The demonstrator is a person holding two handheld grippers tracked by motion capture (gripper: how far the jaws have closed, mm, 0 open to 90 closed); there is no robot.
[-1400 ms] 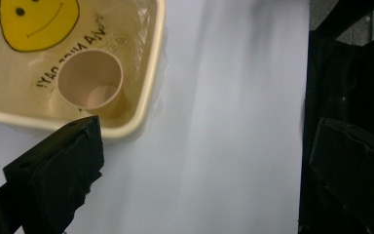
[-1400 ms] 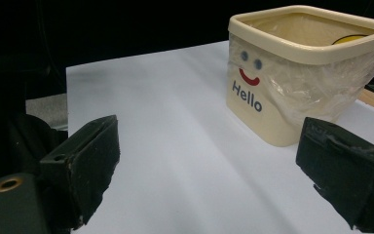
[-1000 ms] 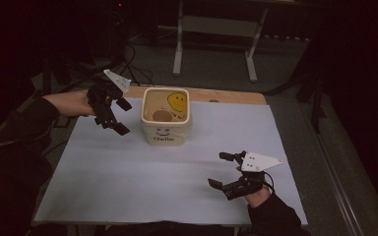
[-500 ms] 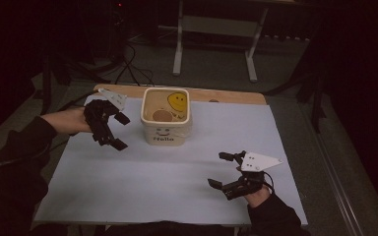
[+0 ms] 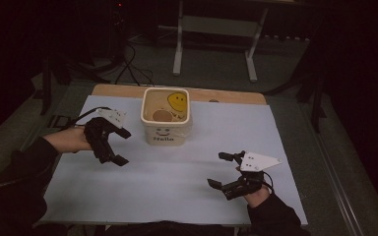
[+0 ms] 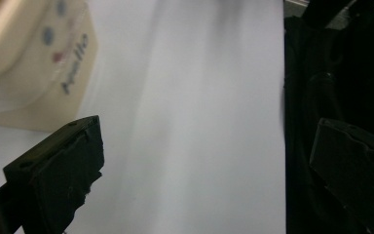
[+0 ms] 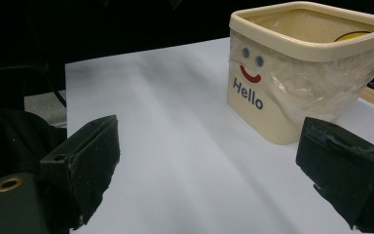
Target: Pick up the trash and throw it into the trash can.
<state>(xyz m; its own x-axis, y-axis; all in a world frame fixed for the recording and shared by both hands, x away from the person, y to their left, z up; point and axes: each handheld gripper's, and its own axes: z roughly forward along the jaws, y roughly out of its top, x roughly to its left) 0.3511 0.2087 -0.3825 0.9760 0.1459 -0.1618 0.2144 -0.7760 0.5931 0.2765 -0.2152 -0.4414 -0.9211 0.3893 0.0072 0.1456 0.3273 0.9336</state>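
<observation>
A cream square bin (image 5: 166, 118) with a smiley face and "Hello" on its front stands at the table's far middle; it also appears as the bin (image 7: 299, 68) and, blurred, as the bin (image 6: 34, 58). Inside lie a yellow smiley disc (image 5: 177, 101) and a brown round thing (image 5: 161, 115). My left gripper (image 5: 119, 146) hovers open just left of the bin, nothing between its jaws. My right gripper (image 5: 224, 170) rests open near the front right of the table, jaws wide apart and empty.
A white sheet (image 5: 177, 172) covers the wooden table (image 5: 123, 90). A metal stand (image 5: 216, 29) and cables (image 5: 128, 69) lie on the dark floor beyond the table. A person's dark sleeves come in from the bottom and left.
My left gripper has swung down and back from beside the bin's top toward the table's left middle. The right gripper has stayed put.
</observation>
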